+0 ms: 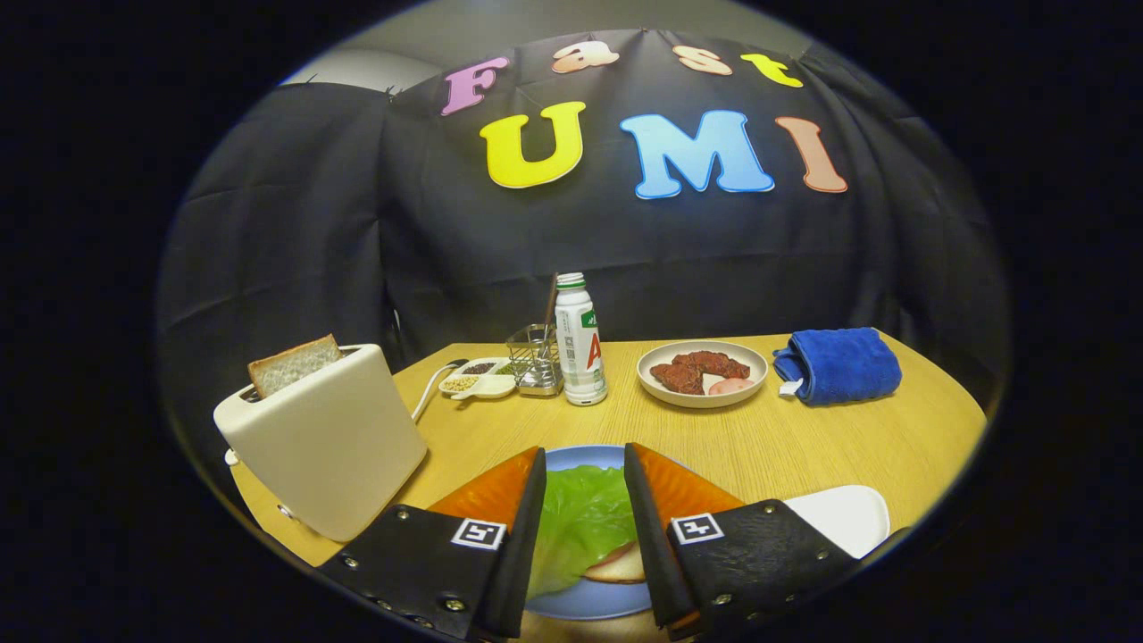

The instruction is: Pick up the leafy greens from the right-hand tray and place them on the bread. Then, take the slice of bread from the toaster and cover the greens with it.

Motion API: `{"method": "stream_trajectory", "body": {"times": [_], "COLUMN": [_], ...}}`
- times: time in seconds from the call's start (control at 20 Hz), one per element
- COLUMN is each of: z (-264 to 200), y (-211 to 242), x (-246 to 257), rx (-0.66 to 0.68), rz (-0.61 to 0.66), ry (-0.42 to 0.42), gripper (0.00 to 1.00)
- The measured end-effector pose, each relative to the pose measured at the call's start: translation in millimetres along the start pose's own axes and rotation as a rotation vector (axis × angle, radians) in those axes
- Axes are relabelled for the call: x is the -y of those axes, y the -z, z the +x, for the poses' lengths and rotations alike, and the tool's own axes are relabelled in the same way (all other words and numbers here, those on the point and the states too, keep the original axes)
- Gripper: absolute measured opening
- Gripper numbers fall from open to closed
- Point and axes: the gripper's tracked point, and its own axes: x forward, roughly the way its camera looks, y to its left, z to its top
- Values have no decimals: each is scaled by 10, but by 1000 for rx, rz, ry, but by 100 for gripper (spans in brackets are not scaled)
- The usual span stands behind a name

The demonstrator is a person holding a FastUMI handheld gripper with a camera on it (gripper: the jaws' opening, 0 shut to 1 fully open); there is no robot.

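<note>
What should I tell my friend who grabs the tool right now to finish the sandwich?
Tool: fingers open, holding nothing, one on each side of the leafy greens.
Greens lie on the bottom bread on the blue plate, between the fingers.
The second bread slice sticks up from the toaster, ahead and left of the fingers.
White tray sits just right of the fingers.
Done: greens on bread.
Left: take the toaster slice and cover the greens with it.

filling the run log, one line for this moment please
greens on bread, blue plate | gripper open over them | toaster slice untaken
</note>
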Motion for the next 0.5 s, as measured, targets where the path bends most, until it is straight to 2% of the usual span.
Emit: {"method": "stream_trajectory", "body": {"times": [0.35,0.5], "z": [-134,-156], "y": [-260,-330], "x": [-235,-476], "rx": [71,88], "rz": [-41,-52], "ry": [-18,-57], "gripper": [53,53]}}
